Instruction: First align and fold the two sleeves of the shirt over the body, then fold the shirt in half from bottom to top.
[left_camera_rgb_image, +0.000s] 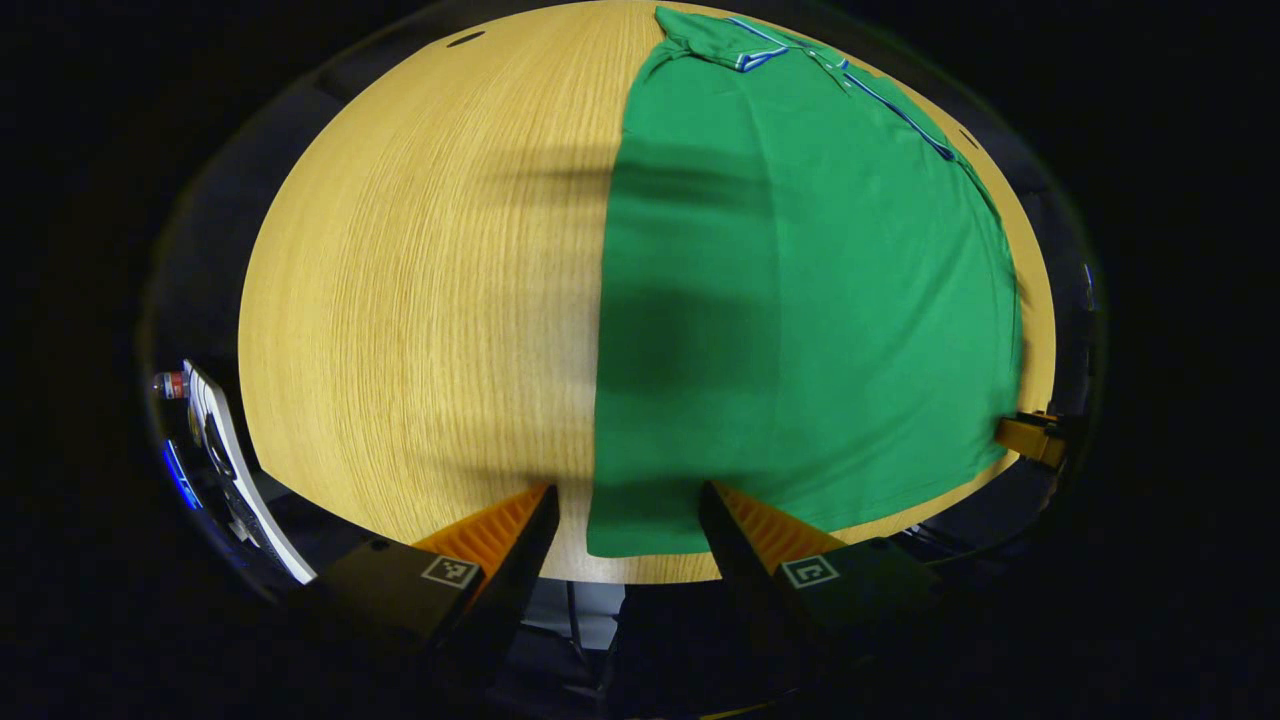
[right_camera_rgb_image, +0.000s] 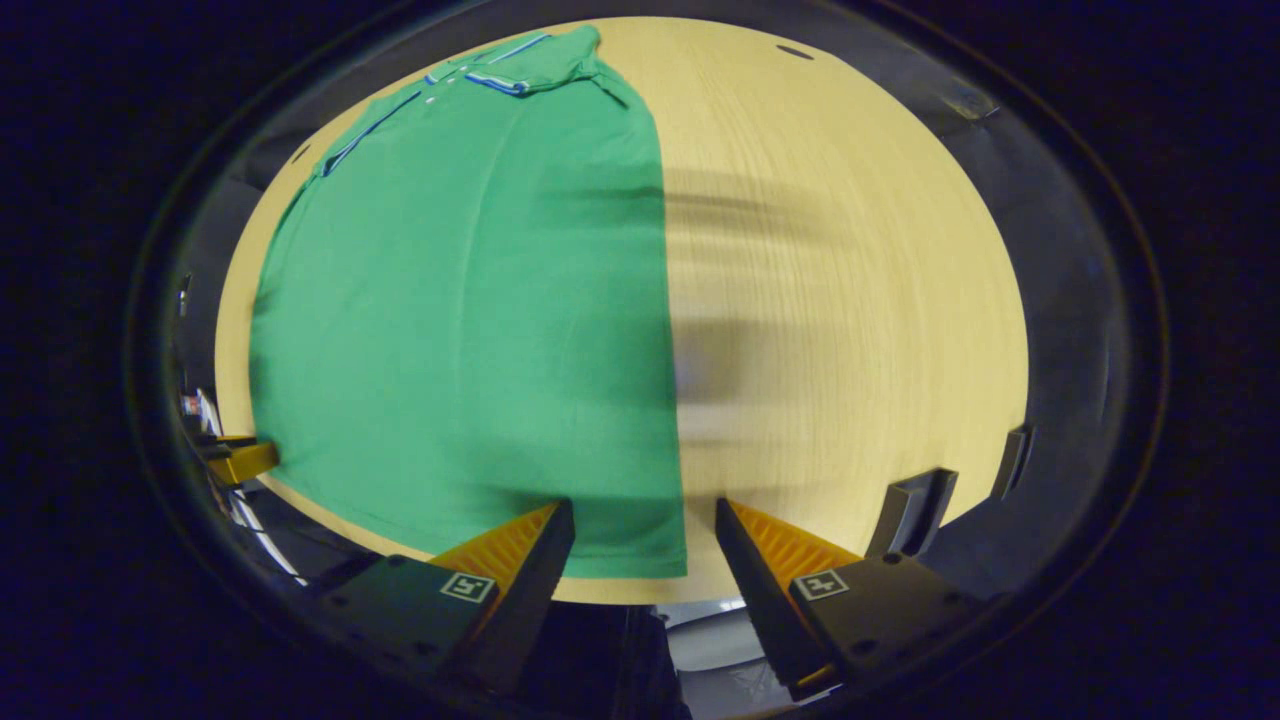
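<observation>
A green polo shirt (left_camera_rgb_image: 800, 300) with a blue-and-white trimmed collar (left_camera_rgb_image: 750, 55) lies flat on the wooden table (left_camera_rgb_image: 420, 300), sleeves folded in so its sides run straight. My left gripper (left_camera_rgb_image: 625, 500) hovers open above the shirt's near left hem corner, holding nothing. In the right gripper view the same shirt (right_camera_rgb_image: 470, 320) covers the left half of the table (right_camera_rgb_image: 850, 300). My right gripper (right_camera_rgb_image: 645, 515) is open over the near right hem corner, with nothing between its fingers. The other gripper shows at the shirt's far hem corner in each view (left_camera_rgb_image: 1030, 435) (right_camera_rgb_image: 240, 460).
The table's near edge runs just under both grippers. A white object and a bottle (left_camera_rgb_image: 175, 385) stand off the table at the left of the left gripper view. Dark chair backs (right_camera_rgb_image: 915, 510) stand beside the table at the right of the right gripper view.
</observation>
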